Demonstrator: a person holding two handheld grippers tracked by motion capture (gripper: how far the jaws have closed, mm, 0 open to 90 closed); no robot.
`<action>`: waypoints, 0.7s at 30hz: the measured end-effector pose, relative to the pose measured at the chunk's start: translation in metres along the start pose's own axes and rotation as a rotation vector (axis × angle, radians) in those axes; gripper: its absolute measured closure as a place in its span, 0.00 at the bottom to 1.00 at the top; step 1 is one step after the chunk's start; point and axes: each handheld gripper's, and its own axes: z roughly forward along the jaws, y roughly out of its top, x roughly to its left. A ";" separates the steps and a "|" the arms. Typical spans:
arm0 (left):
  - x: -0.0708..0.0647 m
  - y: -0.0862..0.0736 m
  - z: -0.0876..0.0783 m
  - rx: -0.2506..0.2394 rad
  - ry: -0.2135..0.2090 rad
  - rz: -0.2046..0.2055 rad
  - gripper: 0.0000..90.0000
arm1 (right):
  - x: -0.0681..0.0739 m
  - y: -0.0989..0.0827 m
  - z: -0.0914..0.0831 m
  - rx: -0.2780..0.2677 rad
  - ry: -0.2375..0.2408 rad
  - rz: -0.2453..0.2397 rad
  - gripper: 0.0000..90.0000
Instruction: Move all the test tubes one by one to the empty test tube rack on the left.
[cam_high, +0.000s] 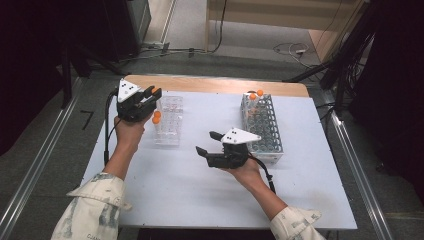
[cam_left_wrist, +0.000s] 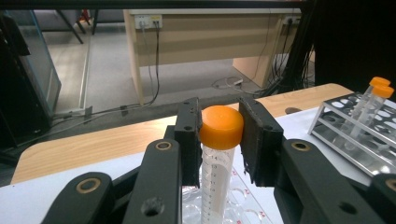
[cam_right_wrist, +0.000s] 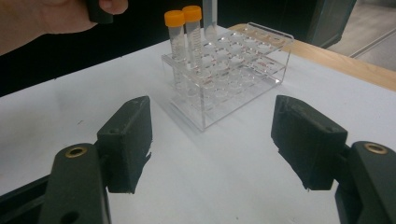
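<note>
White matte table (cam_high: 200, 200) lies beneath both grippers. Perforated metal rack (cam_high: 265, 125) sits just behind right gripper (cam_high: 209, 142), whose jaws stand wide, empty. Clear acrylic rack (cam_high: 169, 122) sits beside left gripper (cam_left_wrist: 218, 135), clamped on cylindrical tube's (cam_left_wrist: 215, 182) smooth orange cap.

in the left gripper view the lower end of the tube (cam_left_wrist: 215, 179) runs off the bottom edge, and the left claw (cam_left_wrist: 219, 140) hides the sides of its orange cap (cam_left_wrist: 221, 127). the metal rack (cam_left_wrist: 359, 140) is cut by the right edge. in the right gripper view a hand (cam_right_wrist: 56, 16) is cut off at the top-left corner. in the high view the wells of the clear rack (cam_high: 169, 121) are too small to tell apart.
</note>
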 end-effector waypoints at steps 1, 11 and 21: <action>0.000 -0.001 0.002 0.006 0.002 0.005 0.78 | 0.000 0.000 0.000 -0.001 0.000 0.002 0.31; 0.000 -0.013 0.008 0.042 0.031 0.020 0.78 | 0.000 0.000 -0.004 -0.014 -0.002 0.004 0.31; -0.003 -0.034 0.010 0.068 0.038 0.036 0.78 | 0.000 -0.001 -0.004 -0.013 -0.002 0.002 0.31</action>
